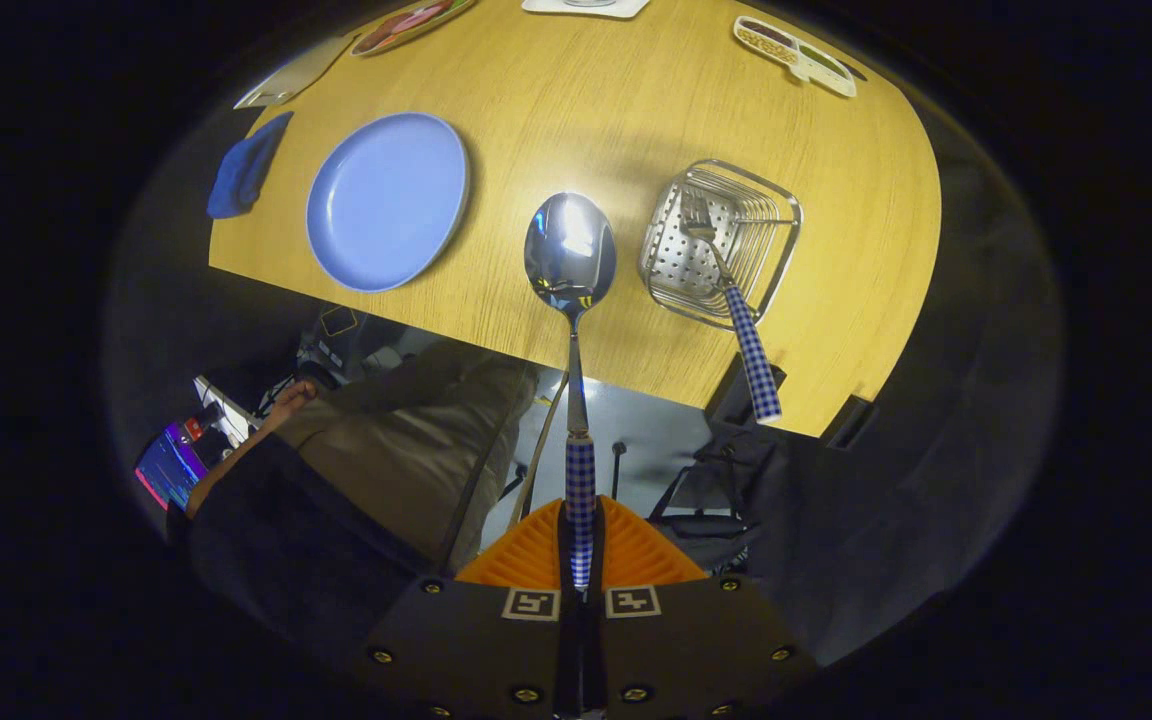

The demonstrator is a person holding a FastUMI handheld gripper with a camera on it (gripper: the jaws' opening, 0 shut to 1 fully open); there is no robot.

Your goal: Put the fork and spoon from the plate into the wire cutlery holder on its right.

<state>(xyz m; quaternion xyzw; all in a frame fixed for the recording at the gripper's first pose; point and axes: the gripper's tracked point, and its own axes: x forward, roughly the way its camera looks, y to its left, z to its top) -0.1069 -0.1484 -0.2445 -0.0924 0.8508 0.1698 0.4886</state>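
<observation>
Beyond the fingers and far to their left, a blue cloth is seen at the edge of the wooden table, with the blue plate lying bare just beside it. The gripper is closed narrowly on the checked handle of the spoon, whose bowl is held out ahead over the table, apparently clear of it. To the right, the fork is leaned tines-down in the wire cutlery holder.
</observation>
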